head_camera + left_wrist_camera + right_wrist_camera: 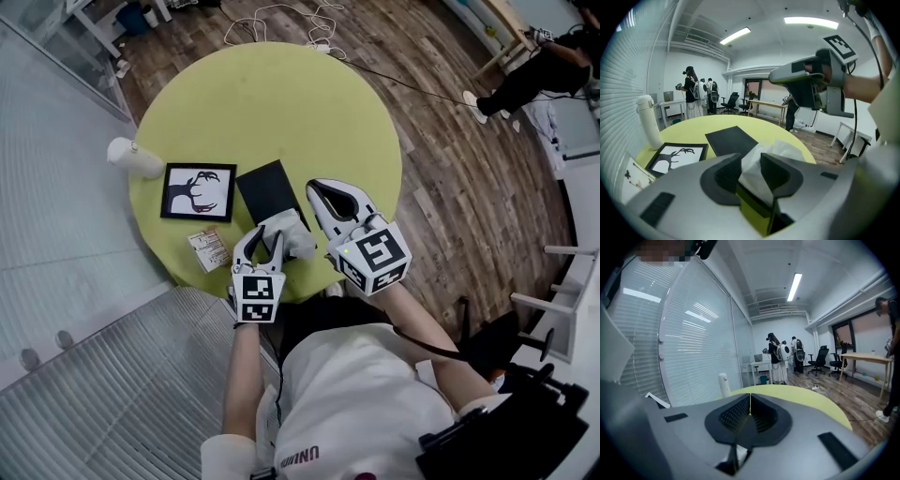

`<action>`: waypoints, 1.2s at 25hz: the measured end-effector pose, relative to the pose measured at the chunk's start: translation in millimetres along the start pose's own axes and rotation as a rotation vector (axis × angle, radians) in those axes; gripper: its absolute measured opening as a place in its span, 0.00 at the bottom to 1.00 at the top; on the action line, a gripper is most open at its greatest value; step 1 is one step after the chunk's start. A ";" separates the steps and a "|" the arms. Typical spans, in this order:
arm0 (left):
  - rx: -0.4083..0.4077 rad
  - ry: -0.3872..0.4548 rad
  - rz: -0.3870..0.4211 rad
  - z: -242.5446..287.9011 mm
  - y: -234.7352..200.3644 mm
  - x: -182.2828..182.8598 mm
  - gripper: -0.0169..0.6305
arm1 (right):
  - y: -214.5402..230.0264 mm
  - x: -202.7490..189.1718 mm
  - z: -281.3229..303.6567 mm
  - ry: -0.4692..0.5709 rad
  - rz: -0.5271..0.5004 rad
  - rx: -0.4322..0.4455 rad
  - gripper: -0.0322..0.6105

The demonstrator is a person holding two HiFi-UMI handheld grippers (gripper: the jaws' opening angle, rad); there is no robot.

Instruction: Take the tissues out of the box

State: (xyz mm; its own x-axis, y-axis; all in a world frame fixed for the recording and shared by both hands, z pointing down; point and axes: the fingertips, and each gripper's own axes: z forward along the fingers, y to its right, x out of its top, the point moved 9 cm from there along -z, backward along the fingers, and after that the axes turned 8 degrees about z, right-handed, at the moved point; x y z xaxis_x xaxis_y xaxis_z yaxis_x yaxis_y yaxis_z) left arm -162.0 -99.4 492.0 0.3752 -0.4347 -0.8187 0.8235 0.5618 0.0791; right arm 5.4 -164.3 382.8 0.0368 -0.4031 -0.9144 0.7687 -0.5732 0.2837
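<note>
Progress: one white tissue [298,240] is up and bunched at the near end of the flat black box [267,187], which I take to be the tissue box. Whether the tissue is fully free of the box cannot be told, and any further tissues are left to do.

Left hand-held gripper [751,164]: jaws wide, closed lightly on the tissue, which touches both pads near the tabletop [281,103] edge.

Right hand-held gripper [750,401]: jaws together, empty, raised just beside.
</note>
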 end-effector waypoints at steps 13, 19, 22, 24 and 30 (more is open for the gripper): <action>0.034 -0.017 0.061 -1.7 5.9 0.2 0.13 | 0.2 1.8 -4.4 0.020 0.014 -0.029 0.08; 0.044 0.026 0.024 -7.6 9.1 1.1 0.09 | 2.9 2.1 -8.1 0.023 0.016 -0.039 0.08; 0.028 0.039 0.017 -9.7 11.4 1.1 0.06 | 4.0 0.0 -9.9 0.024 0.021 -0.046 0.08; 0.017 0.044 0.012 -10.8 13.0 1.7 0.05 | 4.4 -0.2 -10.5 0.024 0.022 -0.048 0.08; 0.015 0.070 -0.035 -17.9 12.8 6.6 0.04 | 6.4 1.1 -12.0 0.031 0.028 -0.057 0.08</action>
State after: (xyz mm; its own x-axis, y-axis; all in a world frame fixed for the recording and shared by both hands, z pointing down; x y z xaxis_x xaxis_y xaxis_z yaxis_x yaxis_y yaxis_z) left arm -156.6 -82.4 477.4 0.3155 -0.4030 -0.8591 0.8419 0.5366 0.0575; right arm 18.0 -159.9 380.1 0.0781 -0.3961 -0.9149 0.8023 -0.5198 0.2935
